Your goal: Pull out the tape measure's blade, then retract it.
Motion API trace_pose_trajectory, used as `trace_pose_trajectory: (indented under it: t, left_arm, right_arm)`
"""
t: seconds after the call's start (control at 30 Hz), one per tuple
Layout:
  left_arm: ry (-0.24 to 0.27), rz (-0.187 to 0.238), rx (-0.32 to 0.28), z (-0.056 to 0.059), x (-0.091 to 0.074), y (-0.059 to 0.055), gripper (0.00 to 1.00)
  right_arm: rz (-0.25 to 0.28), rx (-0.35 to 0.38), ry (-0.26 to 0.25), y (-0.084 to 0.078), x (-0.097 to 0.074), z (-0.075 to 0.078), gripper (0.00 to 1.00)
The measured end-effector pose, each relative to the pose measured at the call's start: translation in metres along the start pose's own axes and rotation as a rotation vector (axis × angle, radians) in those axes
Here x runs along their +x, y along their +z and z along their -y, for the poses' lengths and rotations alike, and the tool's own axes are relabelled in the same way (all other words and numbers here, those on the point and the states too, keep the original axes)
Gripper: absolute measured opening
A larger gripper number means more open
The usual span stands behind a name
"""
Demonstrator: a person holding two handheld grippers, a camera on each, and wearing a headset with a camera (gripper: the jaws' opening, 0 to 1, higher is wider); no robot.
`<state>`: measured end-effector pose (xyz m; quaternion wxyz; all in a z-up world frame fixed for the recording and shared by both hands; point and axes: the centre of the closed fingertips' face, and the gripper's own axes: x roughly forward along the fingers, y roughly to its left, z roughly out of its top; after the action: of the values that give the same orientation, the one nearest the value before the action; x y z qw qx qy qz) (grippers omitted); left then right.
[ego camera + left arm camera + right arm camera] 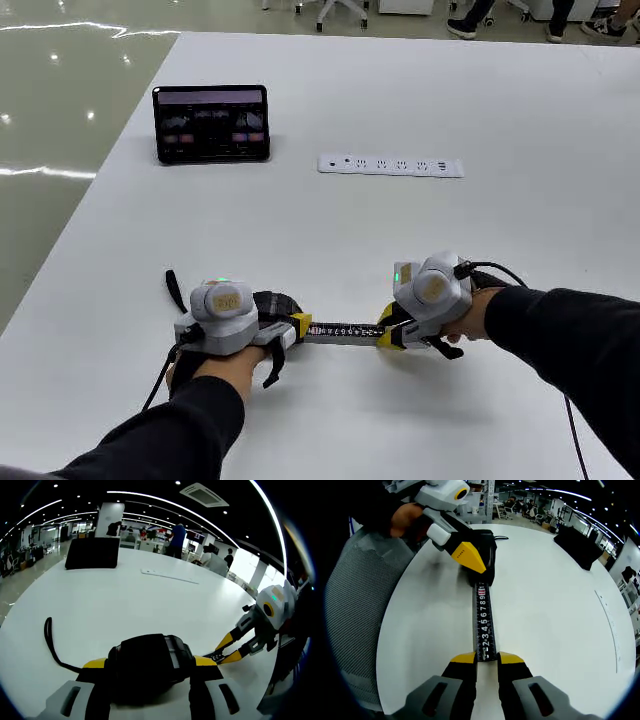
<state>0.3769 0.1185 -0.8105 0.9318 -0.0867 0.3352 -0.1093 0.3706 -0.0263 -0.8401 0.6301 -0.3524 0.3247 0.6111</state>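
Observation:
A black tape measure case (150, 667) sits between the yellow-tipped jaws of my left gripper (298, 328), which is shut on it; its black wrist strap (50, 645) trails on the table. A short length of black blade (484, 622) with white numbers runs out of the case (484, 555) toward my right gripper (487, 657). The right gripper is shut on the blade's end. In the head view the blade (345, 331) spans the gap between the case (277, 305) and the right gripper (385, 338).
A dark tablet (211, 123) stands at the back left of the white table (350, 220). A white power strip (390, 165) lies at mid-back. A cable (572, 430) runs from the right gripper. People and chairs show beyond the far edge.

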Motion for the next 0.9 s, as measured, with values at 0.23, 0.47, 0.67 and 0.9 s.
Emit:
trace_pose_trajectory:
  t: [0.23, 0.47, 0.67, 0.9]
  left_arm:
    - [-0.001, -0.005, 0.007, -0.001, 0.001, 0.0, 0.59]
    - [0.001, 0.003, 0.021, 0.0, 0.001, 0.001, 0.59]
    - [-0.011, -0.005, 0.007, 0.0, 0.001, 0.002, 0.59]
    - [-0.015, -0.007, 0.007, -0.001, 0.002, 0.002, 0.59]
  right_arm:
    - [0.015, 0.019, 0.001, 0.002, 0.001, 0.0, 0.11]
    - [0.015, 0.039, 0.007, 0.005, 0.003, -0.001, 0.12]
    - [0.031, 0.035, 0.006, 0.01, 0.005, -0.001, 0.11]
    - [0.042, 0.039, 0.006, 0.015, 0.007, 0.0, 0.11]
